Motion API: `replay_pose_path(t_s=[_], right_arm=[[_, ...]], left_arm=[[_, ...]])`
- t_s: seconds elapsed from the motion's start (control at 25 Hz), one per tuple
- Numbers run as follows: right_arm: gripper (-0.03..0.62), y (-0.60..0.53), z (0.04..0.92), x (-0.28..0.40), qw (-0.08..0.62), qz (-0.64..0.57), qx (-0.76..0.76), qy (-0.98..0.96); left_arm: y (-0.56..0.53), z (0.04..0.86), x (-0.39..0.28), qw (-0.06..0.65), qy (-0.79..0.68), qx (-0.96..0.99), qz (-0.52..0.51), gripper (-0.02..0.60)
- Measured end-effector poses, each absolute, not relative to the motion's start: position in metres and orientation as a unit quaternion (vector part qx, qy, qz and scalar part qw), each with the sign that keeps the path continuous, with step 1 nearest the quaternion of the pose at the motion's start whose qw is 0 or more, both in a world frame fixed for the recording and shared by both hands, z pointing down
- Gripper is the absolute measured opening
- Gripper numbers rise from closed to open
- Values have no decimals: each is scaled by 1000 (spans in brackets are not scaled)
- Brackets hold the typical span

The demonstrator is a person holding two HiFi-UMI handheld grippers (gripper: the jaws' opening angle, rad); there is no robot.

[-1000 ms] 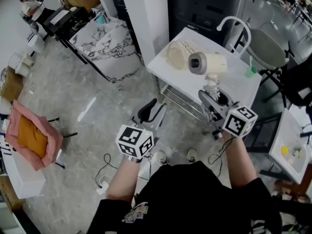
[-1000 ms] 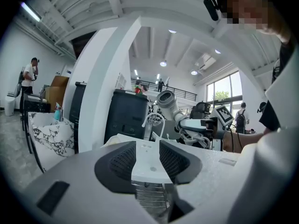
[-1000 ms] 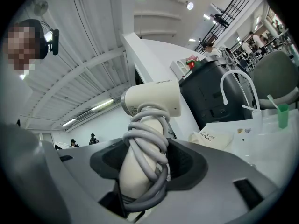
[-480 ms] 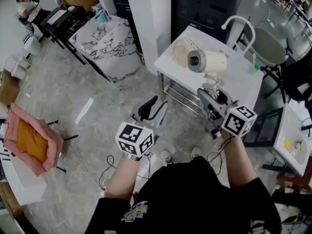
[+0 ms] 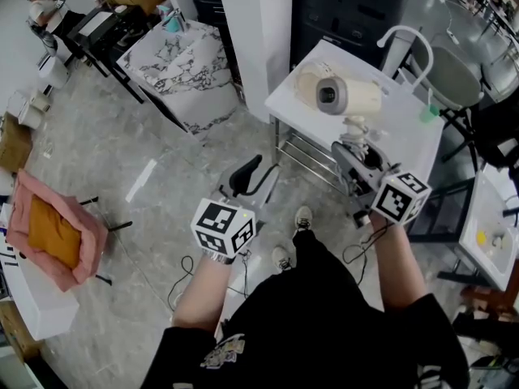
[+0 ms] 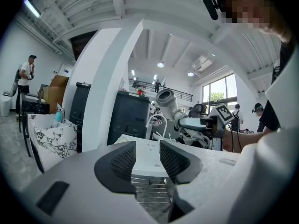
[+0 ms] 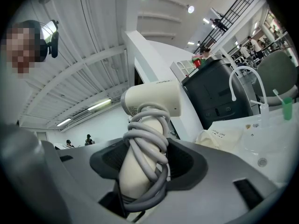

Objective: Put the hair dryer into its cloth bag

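My right gripper (image 5: 358, 150) is shut on the handle of the cream hair dryer (image 5: 347, 96), which has its grey cord wound round it. The dryer (image 7: 150, 102) stands upright between the jaws of the right gripper (image 7: 142, 166), its barrel over the near edge of the white table (image 5: 409, 132). The cream cloth bag (image 5: 306, 77) lies on that table's left part, just behind the dryer, and shows as the bag (image 7: 218, 136) in the right gripper view. My left gripper (image 5: 255, 186) hangs open and empty over the floor, left of the table. From the left gripper (image 6: 147, 160) the dryer (image 6: 168, 100) shows ahead.
A white tube-frame chair (image 5: 444, 75) stands behind the table, with a small green bottle (image 5: 428, 113) on the table's right. A white pillar (image 5: 253, 31) and dark cabinet (image 5: 349, 6) rise behind. A marble-top table (image 5: 185, 61) stands at left, a pink cushioned seat (image 5: 50, 232) far left.
Both grippers and the person have moved forward toward the white table. The dryer has travelled with the right gripper and now hangs over the table's near edge.
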State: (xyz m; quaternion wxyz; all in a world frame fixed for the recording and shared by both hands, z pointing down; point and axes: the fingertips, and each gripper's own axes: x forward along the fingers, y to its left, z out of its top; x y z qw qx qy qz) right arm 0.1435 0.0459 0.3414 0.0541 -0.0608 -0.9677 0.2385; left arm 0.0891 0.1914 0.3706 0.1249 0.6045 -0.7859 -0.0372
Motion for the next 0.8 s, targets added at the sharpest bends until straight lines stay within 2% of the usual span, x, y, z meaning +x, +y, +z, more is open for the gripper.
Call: replay_pose_path(t_s=[0.8], right_arm=[[238,-18,342,62,36,249,-58,-966]], left_arm=[[135,378,12,134,-782,609,-26,149]])
